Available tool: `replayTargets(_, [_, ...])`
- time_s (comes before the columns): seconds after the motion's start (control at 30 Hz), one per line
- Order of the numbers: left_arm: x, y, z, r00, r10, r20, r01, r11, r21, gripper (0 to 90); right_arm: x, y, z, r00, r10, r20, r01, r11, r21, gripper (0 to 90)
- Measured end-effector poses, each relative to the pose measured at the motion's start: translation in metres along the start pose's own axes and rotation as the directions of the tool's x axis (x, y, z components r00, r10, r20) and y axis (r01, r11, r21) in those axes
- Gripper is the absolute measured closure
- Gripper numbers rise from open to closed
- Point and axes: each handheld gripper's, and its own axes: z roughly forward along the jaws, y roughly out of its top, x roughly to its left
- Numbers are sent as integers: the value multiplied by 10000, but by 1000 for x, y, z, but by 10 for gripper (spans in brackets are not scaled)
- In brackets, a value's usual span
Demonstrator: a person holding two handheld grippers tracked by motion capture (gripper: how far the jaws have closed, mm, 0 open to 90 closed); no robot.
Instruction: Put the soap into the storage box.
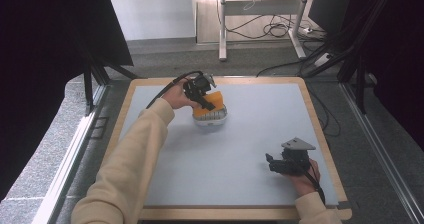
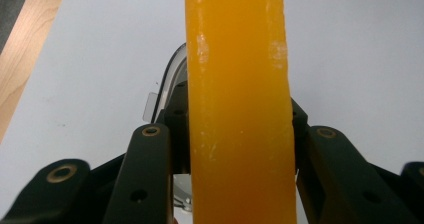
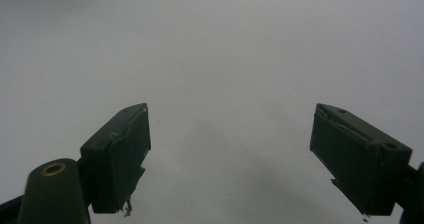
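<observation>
Left gripper [image 1: 206, 98] clamped on orange block [image 2: 239, 109] over white container [image 1: 210, 119], far left; right gripper [image 3: 230, 159] spread wide, near right. No legible writing.

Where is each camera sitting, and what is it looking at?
High view: above the table's near side, looking forward and down at the blue mat; both sleeves, hands and claws show.
Left gripper view: on the left claw, looking along its jaws, shut on the orange block.
Right gripper view: on the right claw, jaws open over bare mat.
Shared: high and left gripper views both show the orange block.
</observation>
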Motion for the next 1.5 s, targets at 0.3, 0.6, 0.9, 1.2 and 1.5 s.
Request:
replayTargets(0.3, [4,7,9,9992,386,133,-389,9989,251,618,-2,-1,0,10000,36,36,-36,10000,-4,166])
replayTargets(0.6, [11,1,18,9983,486,318,-505,9969,610,618,-1,-1,0,10000,31,22,-31,10000,-12,166])
replayTargets(0.9, [15,-1,31,9957,635,668,-685,9949,746,618,-2,-1,1,10000,44,58,-45,10000,33,166])
replayTargets(1.2, [18,-1,43,9950,682,730,-744,9936,852,618,-3,-2,0,10000,10,82,-10,10000,7,166])
replayTargets(1.5, [18,0,40,9979,540,359,-558,9970,534,509,-3,-2,1,10000,3,70,-4,10000,28,166])
